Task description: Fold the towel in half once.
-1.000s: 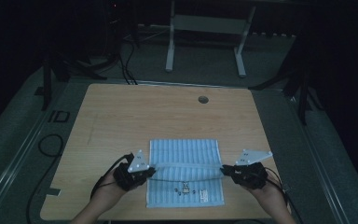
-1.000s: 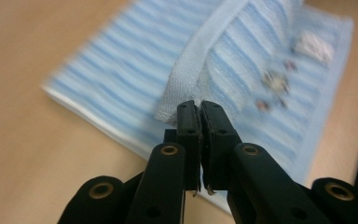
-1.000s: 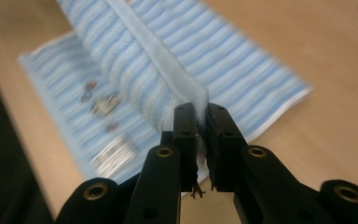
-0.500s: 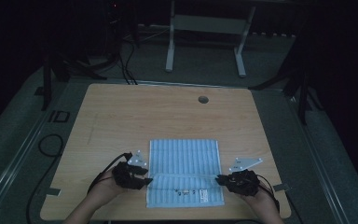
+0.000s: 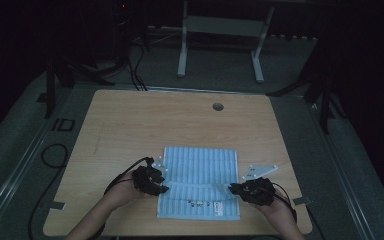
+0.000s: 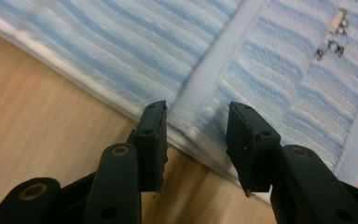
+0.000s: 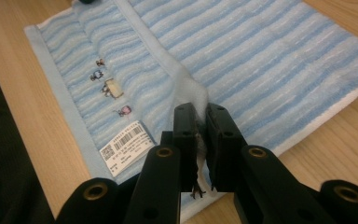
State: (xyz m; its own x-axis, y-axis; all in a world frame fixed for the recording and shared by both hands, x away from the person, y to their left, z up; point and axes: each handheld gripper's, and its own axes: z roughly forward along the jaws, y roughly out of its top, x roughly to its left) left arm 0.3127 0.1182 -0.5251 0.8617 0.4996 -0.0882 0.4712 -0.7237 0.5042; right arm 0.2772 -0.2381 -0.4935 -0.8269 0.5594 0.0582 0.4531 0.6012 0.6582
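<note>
A blue-and-white striped towel (image 5: 200, 170) lies folded on the near middle of the wooden table (image 5: 130, 120). My left gripper (image 5: 162, 187) sits at the towel's left edge. In the left gripper view its jaws (image 6: 196, 116) stand apart and have just been opening, with the towel's pale band (image 6: 284, 84) lying between them and untouched by the pads. My right gripper (image 5: 232, 188) is at the towel's right edge. In the right gripper view it (image 7: 199, 109) is shut on a pinched-up bit of the towel's folded edge (image 7: 261, 56).
A white barcode label (image 7: 126, 140) and several small embroidered figures sit near the towel's near hem. A round cable hole (image 5: 218, 106) is at the table's far side. Bare wood surrounds the towel; a metal frame stands on the floor beyond the table.
The left jaws have opened off the towel's edge. Both hands have sunk toward the table, and the fold stretched between them now lies flat on the towel.
</note>
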